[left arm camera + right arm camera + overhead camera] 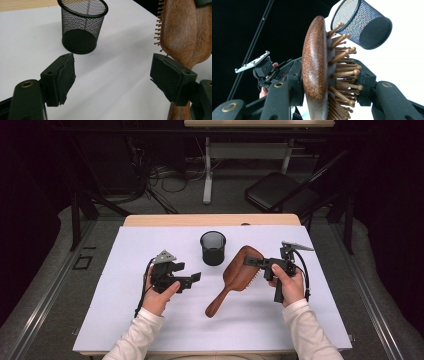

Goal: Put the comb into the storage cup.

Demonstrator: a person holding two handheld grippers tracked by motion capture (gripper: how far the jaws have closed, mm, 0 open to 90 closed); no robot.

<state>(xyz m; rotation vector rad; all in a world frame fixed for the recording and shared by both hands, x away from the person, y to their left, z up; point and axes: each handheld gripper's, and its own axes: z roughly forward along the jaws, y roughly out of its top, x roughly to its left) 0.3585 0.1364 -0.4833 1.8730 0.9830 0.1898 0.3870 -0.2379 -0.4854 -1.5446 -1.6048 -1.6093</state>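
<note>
Wooden hairbrush [317,65] clamped in right tongs [329,82]; left tongs [112,82] wide open, empty.

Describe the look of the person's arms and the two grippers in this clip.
Both arms wear white long sleeves. Each hand carries a black gripper, left gripper and right gripper, with blocky black jaws, brass-coloured pivot rivets, a grey three-cornered plate on top and a trailing black cable.
</note>
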